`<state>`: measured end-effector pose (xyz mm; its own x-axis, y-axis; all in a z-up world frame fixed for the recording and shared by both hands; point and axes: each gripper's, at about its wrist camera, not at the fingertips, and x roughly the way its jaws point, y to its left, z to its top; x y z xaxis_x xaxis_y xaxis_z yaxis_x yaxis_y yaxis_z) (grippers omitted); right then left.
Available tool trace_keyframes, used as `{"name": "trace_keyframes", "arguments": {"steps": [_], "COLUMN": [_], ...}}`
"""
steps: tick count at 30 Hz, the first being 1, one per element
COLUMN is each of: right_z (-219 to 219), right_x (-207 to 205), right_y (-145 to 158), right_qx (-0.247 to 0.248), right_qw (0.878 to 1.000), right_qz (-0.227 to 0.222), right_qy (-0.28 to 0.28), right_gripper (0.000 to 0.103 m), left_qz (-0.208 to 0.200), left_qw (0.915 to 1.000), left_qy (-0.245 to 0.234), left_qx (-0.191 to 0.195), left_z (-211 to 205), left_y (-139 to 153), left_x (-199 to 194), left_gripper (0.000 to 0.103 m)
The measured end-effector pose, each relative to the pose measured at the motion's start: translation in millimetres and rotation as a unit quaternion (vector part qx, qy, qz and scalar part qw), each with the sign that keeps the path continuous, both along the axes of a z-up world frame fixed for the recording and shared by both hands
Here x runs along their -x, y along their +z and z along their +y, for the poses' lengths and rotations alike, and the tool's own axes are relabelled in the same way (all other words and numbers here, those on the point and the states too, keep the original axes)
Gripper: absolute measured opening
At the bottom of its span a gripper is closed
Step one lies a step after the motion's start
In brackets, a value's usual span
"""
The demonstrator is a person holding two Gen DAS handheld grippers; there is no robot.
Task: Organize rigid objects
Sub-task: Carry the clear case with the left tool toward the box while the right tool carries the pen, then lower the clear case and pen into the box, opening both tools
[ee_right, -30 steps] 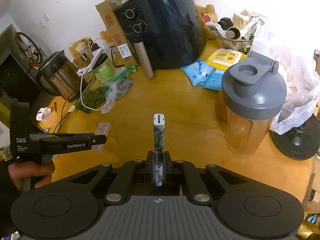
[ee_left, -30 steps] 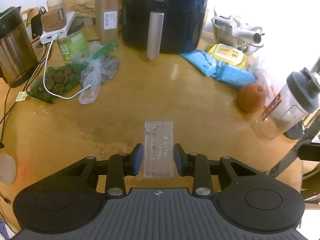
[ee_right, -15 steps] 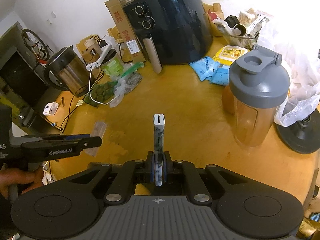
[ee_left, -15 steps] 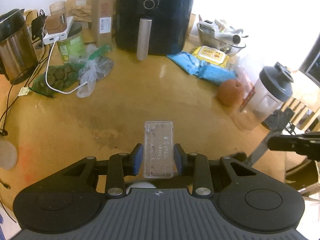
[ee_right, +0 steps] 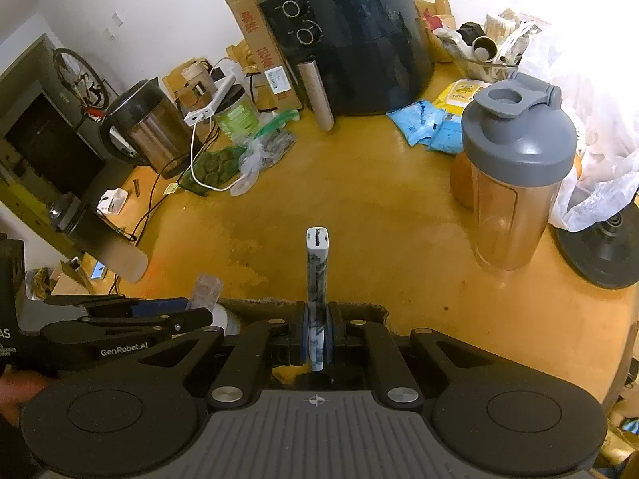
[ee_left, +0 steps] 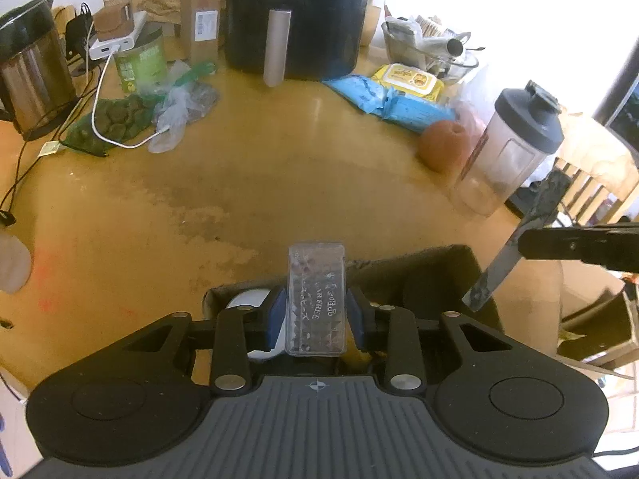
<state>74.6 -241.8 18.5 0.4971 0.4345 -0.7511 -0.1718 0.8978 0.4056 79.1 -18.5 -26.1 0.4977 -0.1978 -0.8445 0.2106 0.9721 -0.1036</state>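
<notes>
Clear case [ee_left: 316,299] clamped in left claw [ee_left: 315,315], marbled stick [ee_right: 317,279] in right claw [ee_right: 316,337], both long axes fwd.

Clear plastic case [ee_left: 316,299] held flat, marbled slim stick [ee_right: 317,279] edge-on

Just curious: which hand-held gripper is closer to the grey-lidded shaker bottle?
Right. The right hand-held gripper sits just left of the grey-lidded shaker bottle; the left hand-held gripper is farther left.

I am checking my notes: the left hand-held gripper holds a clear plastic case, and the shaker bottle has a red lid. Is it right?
Not quite. The left hand-held gripper does hold the clear plastic case, but the shaker bottle has a grey lid, as the right wrist view shows.
</notes>
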Motion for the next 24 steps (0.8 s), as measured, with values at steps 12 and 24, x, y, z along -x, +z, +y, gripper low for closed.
{"name": "trace_keyframes", "arguments": {"steps": [12, 24], "right_z": [-3.0, 22.8], "right_x": [10.8, 4.7], "right_y": [-0.7, -5.4], "right_qx": [0.005, 0.07], "right_qw": [1.0, 0.991], "right_qz": [0.014, 0.055], "right_qy": [0.019, 0.103], "right_gripper": [0.011, 0.011], "left_qz": [0.01, 0.002], "left_qw": [0.9993, 0.9986], "left_qy": [0.027, 0.049], "left_qx": [0.024, 0.02], "left_z": [12.7, 16.7], "left_y": [-2.0, 3.7], "left_x": [28.1, 44.7], "left_gripper": [0.053, 0.053]}}
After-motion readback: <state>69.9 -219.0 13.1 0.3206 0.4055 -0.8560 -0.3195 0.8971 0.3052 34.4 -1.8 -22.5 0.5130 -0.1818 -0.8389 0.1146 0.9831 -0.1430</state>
